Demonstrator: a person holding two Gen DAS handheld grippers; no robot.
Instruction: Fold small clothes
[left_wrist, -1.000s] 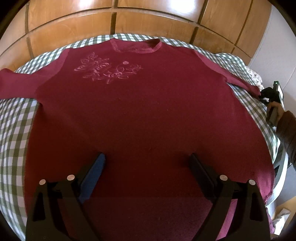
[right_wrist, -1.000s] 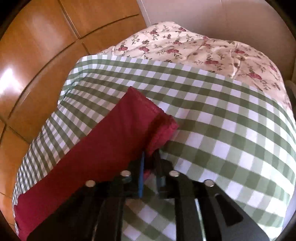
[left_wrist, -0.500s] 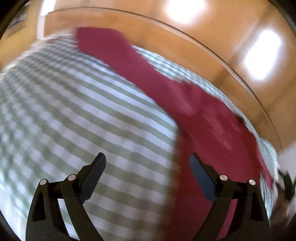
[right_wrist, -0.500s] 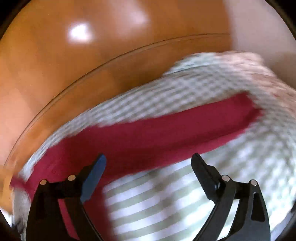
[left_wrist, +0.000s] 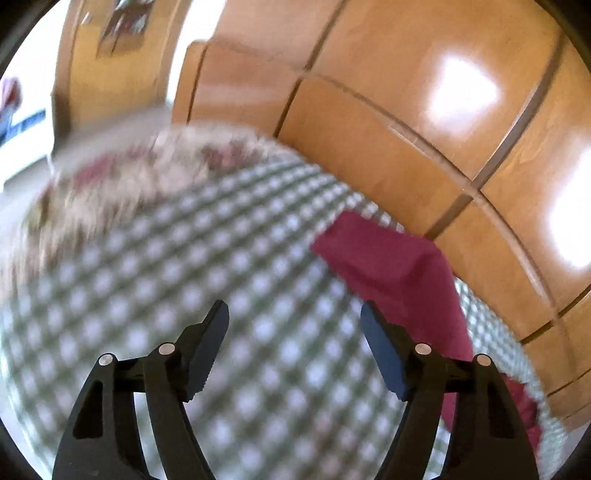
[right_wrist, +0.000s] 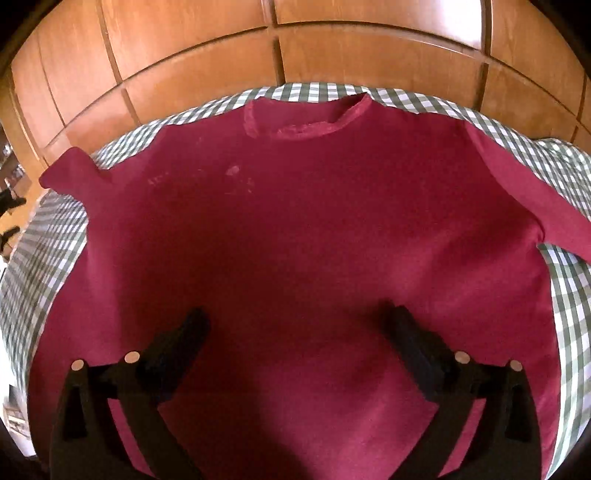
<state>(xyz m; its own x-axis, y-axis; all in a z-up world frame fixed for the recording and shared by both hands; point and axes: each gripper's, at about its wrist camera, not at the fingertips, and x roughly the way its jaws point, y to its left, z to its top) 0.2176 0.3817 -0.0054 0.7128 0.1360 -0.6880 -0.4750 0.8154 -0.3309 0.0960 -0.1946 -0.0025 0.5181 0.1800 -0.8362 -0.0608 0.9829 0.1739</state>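
1. The dark red shirt (right_wrist: 295, 240) lies spread flat, front up, on a green-and-white checked cloth (right_wrist: 569, 295), its body filling most of the right wrist view.
2. Its round neckline (right_wrist: 306, 122) lies at the far edge, close to the wooden panels.
3. The two long sleeves stretch out to the left (right_wrist: 70, 173) and right (right_wrist: 535, 199), flat on the checks.
4. A faint pale motif marks the chest, left of centre.
5. In the blurred left wrist view only one sleeve (left_wrist: 402, 273) shows, lying on the checks at the right.

No readable text, label, brand or number shows in either view; the faint marks on the shirt (right_wrist: 295, 240) cannot be read.
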